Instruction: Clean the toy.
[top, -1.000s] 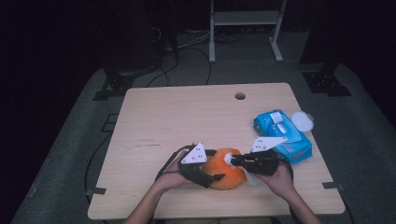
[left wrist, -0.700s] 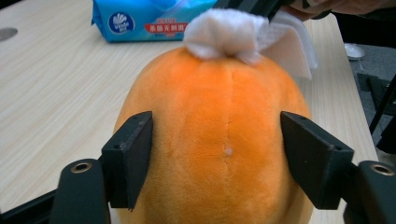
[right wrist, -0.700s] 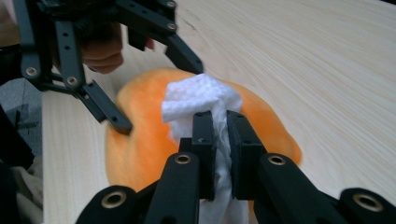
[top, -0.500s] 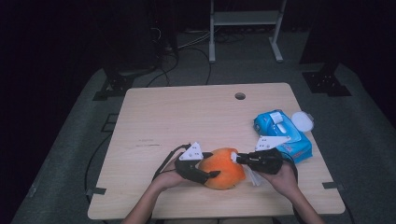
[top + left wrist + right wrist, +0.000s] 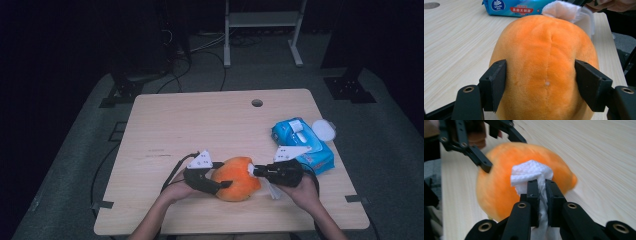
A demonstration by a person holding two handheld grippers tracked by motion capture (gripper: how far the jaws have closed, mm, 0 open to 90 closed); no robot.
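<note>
An orange plush toy (image 5: 236, 178) lies near the table's front edge. My left gripper (image 5: 220, 182) holds it from the left; in the left gripper view its jaws have just closed and the pads (image 5: 496, 82) press into the plush (image 5: 544, 62) on both sides. My right gripper (image 5: 254, 171) comes in from the right, shut on a folded white wipe (image 5: 531, 173). The wipe touches the plush's right end (image 5: 499, 192). The wipe (image 5: 564, 11) also peeks over the top of the plush in the left gripper view.
A blue pack of wet wipes (image 5: 300, 142) lies right of the plush, with a round white lid (image 5: 324, 130) beside it. The wooden table (image 5: 200, 120) has a cable hole (image 5: 257, 103) near its far edge. Dark floor, stands and cables lie beyond the table.
The left gripper's jaws closed onto the orange plush. The plush and both grippers shifted slightly; the right gripper kept the wipe against the plush.
</note>
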